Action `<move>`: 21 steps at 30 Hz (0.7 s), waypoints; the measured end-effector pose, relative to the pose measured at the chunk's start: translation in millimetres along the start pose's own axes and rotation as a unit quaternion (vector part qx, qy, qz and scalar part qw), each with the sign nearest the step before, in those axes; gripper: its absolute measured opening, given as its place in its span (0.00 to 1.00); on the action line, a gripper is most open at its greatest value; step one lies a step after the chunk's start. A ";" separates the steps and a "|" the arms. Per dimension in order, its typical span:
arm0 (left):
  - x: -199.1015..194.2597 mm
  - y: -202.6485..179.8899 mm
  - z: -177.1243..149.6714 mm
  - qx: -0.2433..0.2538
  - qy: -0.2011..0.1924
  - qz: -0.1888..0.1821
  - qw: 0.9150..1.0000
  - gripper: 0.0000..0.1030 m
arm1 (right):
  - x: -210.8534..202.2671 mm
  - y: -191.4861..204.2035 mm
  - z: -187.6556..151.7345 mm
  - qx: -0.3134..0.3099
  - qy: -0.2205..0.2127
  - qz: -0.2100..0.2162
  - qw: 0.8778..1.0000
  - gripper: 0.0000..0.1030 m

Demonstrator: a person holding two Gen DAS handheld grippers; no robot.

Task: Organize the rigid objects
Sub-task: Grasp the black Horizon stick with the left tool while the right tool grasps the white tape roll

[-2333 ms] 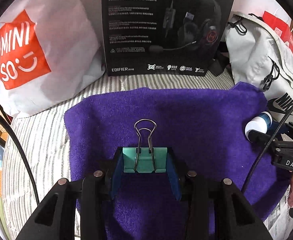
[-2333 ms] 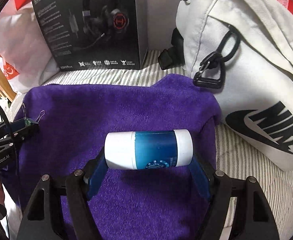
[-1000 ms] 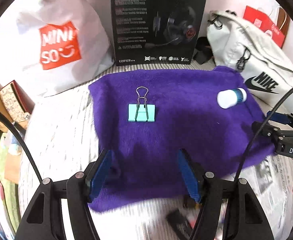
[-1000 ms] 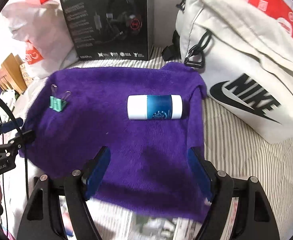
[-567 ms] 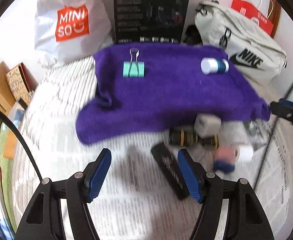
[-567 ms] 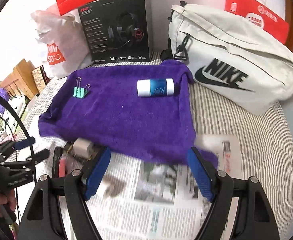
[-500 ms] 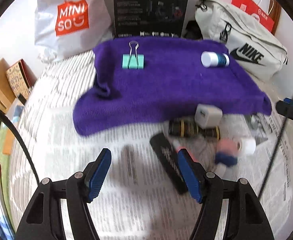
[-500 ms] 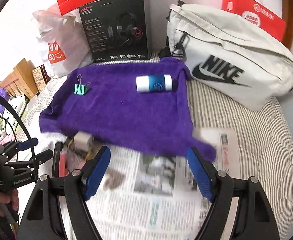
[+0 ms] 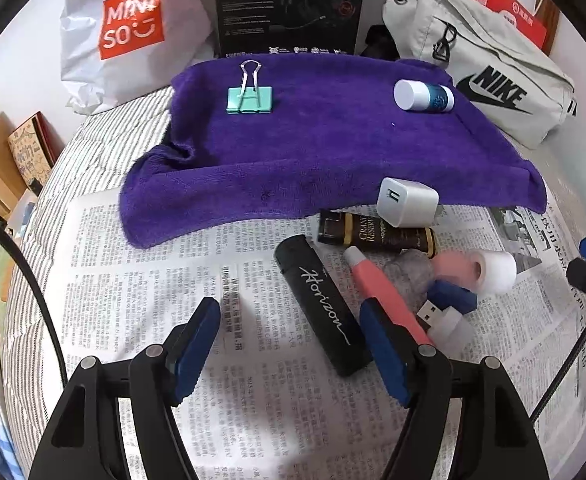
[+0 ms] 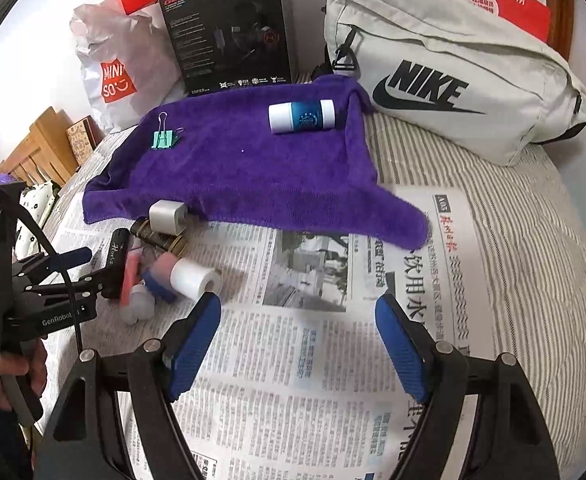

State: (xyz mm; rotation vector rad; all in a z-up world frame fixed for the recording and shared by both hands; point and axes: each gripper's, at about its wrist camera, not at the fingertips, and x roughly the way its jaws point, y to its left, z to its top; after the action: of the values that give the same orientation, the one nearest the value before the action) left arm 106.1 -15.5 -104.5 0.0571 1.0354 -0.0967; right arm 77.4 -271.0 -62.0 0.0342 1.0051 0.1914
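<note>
Presently: towel (image 9: pixel 333 152) carries clip (image 9: pixel 250 98) near its far left corner, bottle (image 9: pixel 423 96) near its far right. Left gripper (image 9: pixel 293 344) opening, empty, over newspaper (image 9: pixel 133 280) beside lighter (image 9: pixel 323 308). Right gripper (image 10: pixel 297 344) open, empty.

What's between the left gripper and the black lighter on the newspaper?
Nothing visible. The left gripper, jaws opening and empty, hangs over bare newspaper with the black lighter just ahead. The pink tube lies close along the lighter's right side and may crowd that finger.
</note>
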 end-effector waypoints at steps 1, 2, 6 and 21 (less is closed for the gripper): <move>-0.7 2.1 -1.4 0.001 -0.001 0.005 1.000 0.70 | 0.3 0.1 -1.1 0.000 0.001 0.001 1.000 0.77; -1.7 4.8 -3.1 0.001 -0.002 0.010 1.000 0.70 | 0.3 0.3 -2.3 -0.001 0.002 0.000 1.000 0.77; -1.8 12.8 -5.8 -0.004 -0.006 0.009 1.000 0.70 | 1.3 1.1 -5.0 -0.002 0.002 0.003 1.000 0.77; 1.5 1.7 -1.6 0.019 -0.029 -0.008 0.999 0.21 | 21.4 18.1 -14.6 -0.027 0.019 0.013 0.999 0.77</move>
State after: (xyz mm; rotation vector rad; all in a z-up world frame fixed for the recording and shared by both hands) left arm 105.6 -13.7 -106.6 0.0811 0.9767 -0.1324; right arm 73.7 -250.2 -85.6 -0.0053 1.0370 0.2438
